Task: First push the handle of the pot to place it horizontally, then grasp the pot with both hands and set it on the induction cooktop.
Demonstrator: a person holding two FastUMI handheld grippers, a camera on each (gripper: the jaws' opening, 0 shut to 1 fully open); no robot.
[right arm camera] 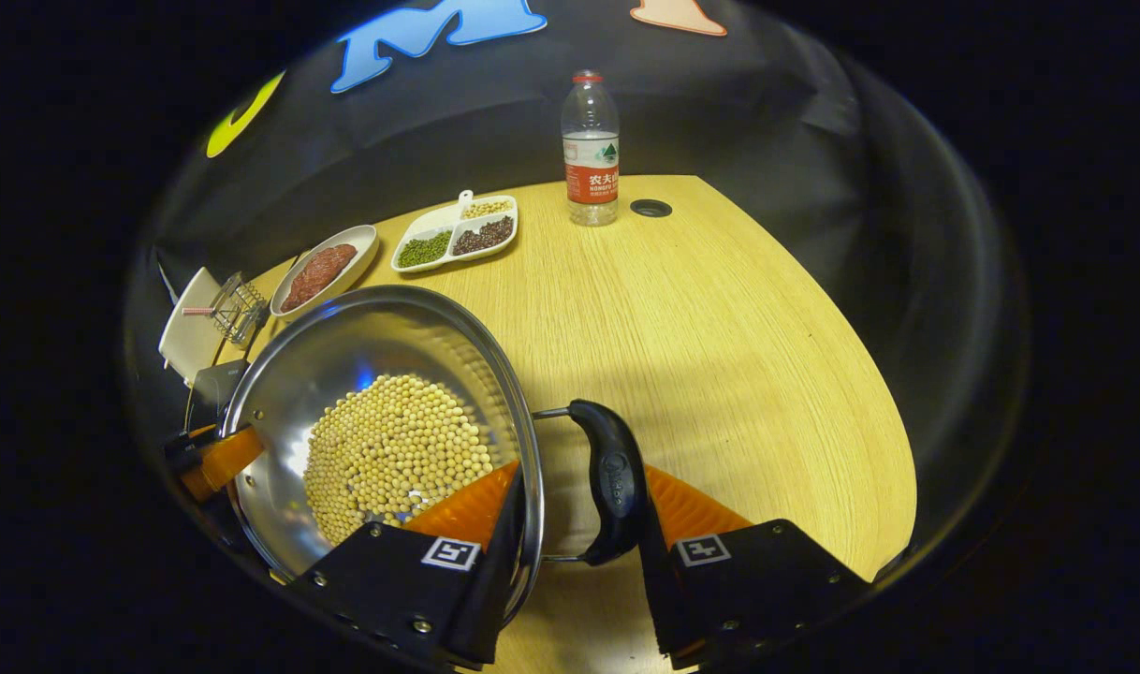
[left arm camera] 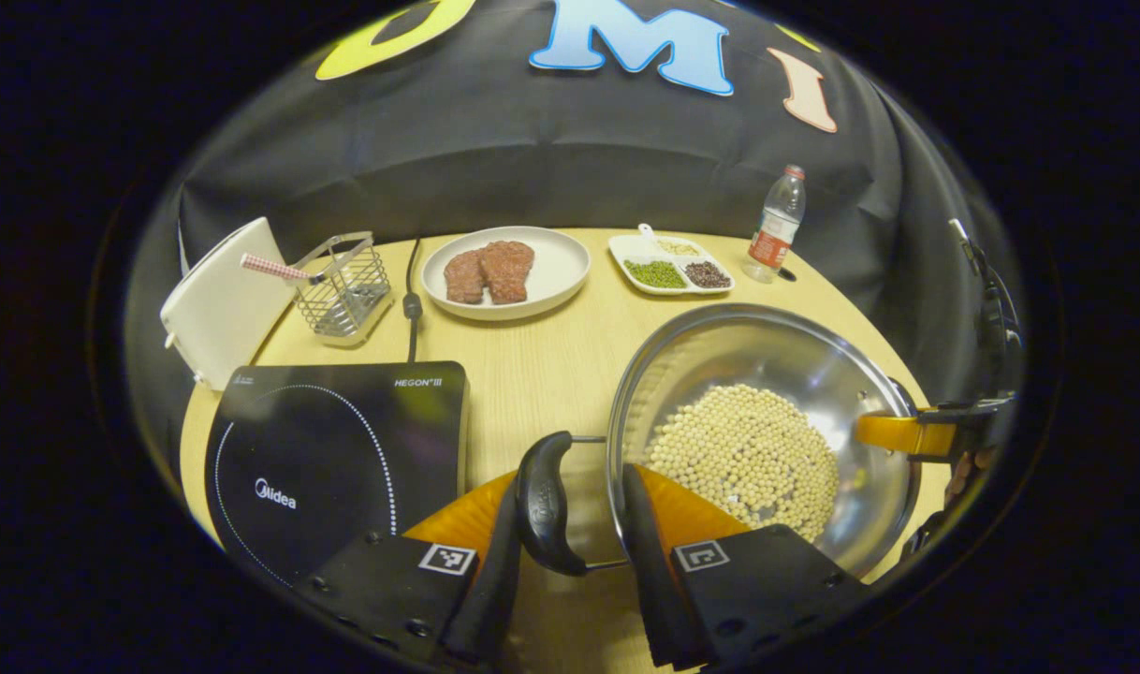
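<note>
With the pot [left arm camera: 767, 440] lower right, off the cooktop [left arm camera: 336, 459], I see left gripper [left arm camera: 570, 534] and right gripper [right arm camera: 579, 524] each straddling a side handle [left arm camera: 544, 501], grip unclear; lift remains

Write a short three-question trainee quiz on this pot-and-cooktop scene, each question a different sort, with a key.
1. True or false: the pot already sits on the induction cooktop.
2. Multiple choice: what fills the pot? A) steak B) pale round beans C) water
3. Fill in: in the left gripper view, the left gripper straddles the pot's black ______.

Key:
1. False; the pot rests on the table, beside the cooktop.
2. B; the beans are heaped in its bottom.
3. Handle; the right gripper likewise straddles the other handle and the rim.
</note>
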